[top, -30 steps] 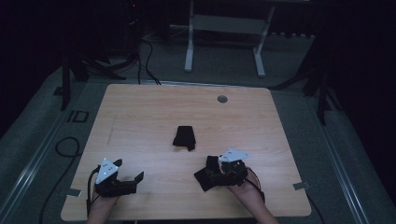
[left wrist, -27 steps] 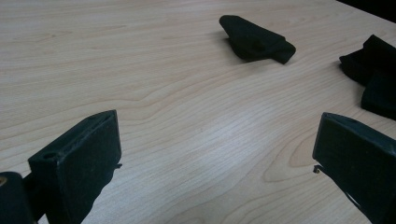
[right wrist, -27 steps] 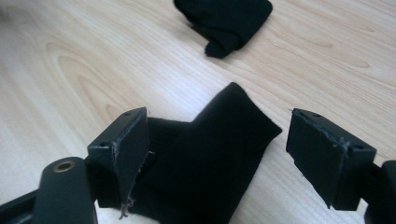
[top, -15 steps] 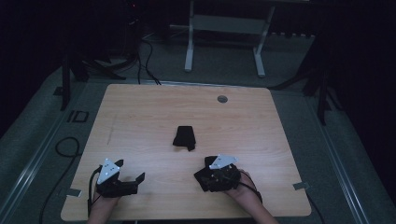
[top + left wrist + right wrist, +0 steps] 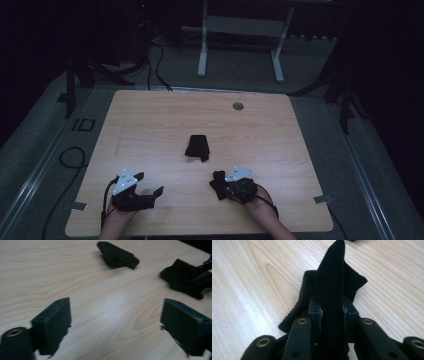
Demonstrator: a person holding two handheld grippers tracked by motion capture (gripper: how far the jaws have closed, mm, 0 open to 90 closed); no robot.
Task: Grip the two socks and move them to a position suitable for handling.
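Our right gripper (image 5: pixel 218 184) at the desk's (image 5: pixel 150 120) five o'clock clamps a black cloth (image 5: pixel 332 285) fold; our left gripper (image 5: pixel 148 184), at seven o'clock, gapes empty. A second black cloth (image 5: pixel 197 147) lies centre.

Matt ribbed black cloth (image 5: pixel 329 287), wood-grain table (image 5: pixel 249 290)

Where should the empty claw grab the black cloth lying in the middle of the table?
Probably the small flap sticking out at the near right corner of the folded black cloth. The rest lies flat against the light wooden table, giving little to pinch. The open left claw could come in low from the person's side. The right claw already clamps another black cloth piece.
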